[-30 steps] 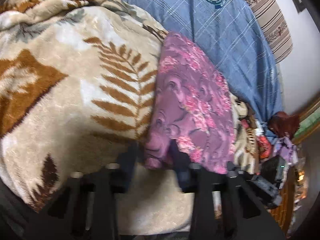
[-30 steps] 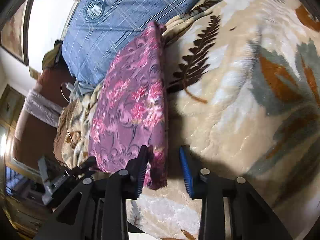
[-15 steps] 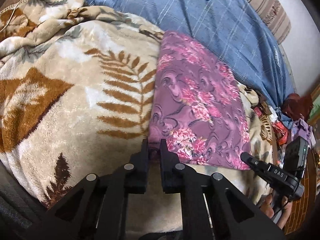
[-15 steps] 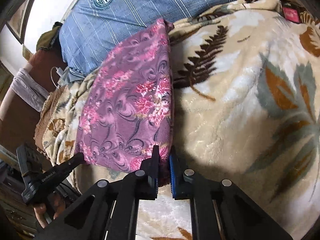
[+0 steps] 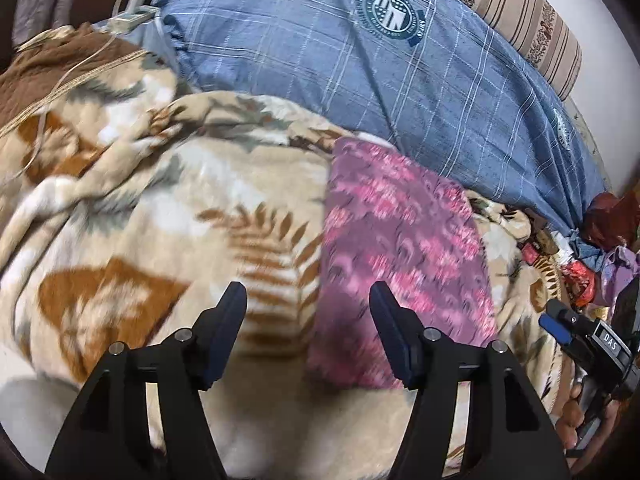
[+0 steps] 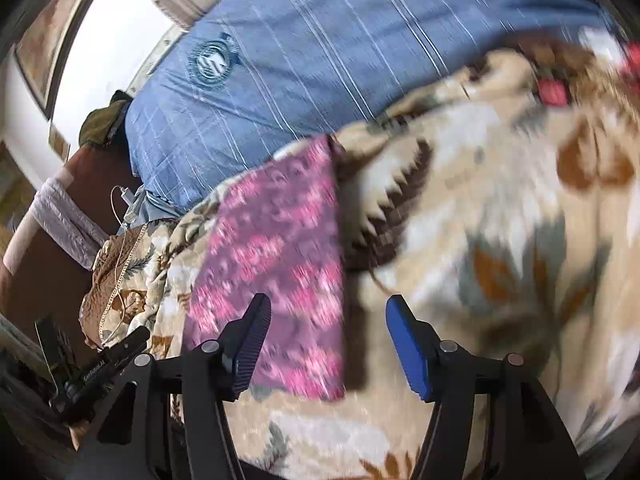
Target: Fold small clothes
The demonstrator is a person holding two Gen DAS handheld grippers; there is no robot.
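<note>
A purple cloth with pink flowers [image 5: 400, 256] lies flat as a long folded strip on the beige leaf-pattern blanket [image 5: 160, 208]. It also shows in the right wrist view [image 6: 280, 264]. My left gripper [image 5: 308, 320] is open and empty, above the cloth's near left corner. My right gripper [image 6: 328, 336] is open and empty, above the cloth's near right corner. Neither gripper touches the cloth. The right gripper also shows at the right edge of the left wrist view [image 5: 584, 340]. Both views are motion-blurred.
A blue checked pillow [image 5: 400, 60] lies behind the cloth, with a striped bolster [image 5: 516, 12] behind it. A white charger and cable [image 5: 132, 12] lie at the far left. Loose clothes and clutter [image 5: 600, 248] are heaped at the right.
Both grippers were shut on the cloth's near corners half a second ago. Now both have opened, let go and pulled back and up. The cloth stays flat on the blanket.
</note>
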